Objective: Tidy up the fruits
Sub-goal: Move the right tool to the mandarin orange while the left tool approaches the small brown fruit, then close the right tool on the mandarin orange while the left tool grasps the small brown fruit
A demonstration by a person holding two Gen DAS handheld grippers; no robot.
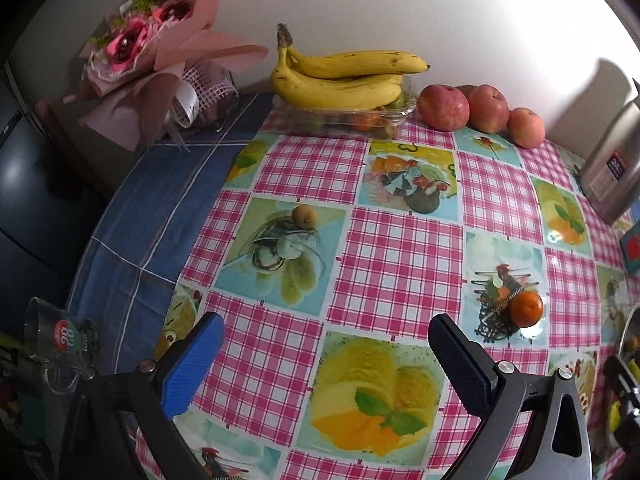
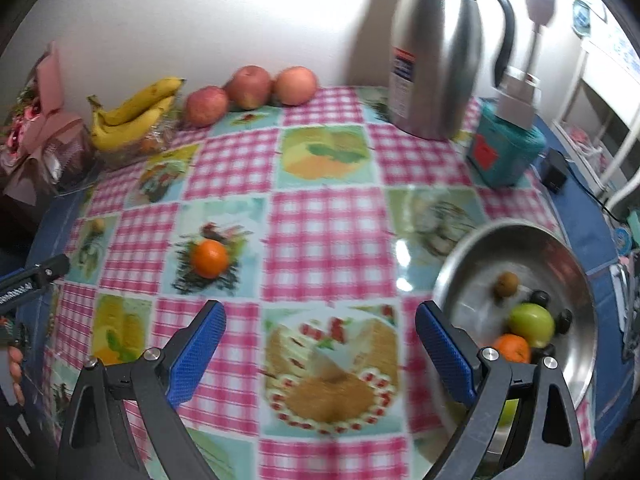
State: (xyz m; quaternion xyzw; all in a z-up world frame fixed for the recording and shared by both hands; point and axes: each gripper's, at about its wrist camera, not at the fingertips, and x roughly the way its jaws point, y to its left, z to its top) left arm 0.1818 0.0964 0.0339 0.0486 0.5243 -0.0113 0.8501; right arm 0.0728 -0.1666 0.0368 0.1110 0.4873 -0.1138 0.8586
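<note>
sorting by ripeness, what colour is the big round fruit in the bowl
Green, clearest in the right wrist view.

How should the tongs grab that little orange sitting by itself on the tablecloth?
Grip the orange across its round middle, one finger on each side. It is a small ball sitting alone on the flat tablecloth, with nothing touching it, so coming down from above looks easiest. Both the left tongs and the right tongs are open and empty; either could probably take it.

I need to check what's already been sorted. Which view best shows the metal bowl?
The right wrist view: the metal bowl shows almost whole, holding a green fruit, a mandarin and smaller fruits. In the left wrist view only a sliver of its rim shows at the right edge.
</note>
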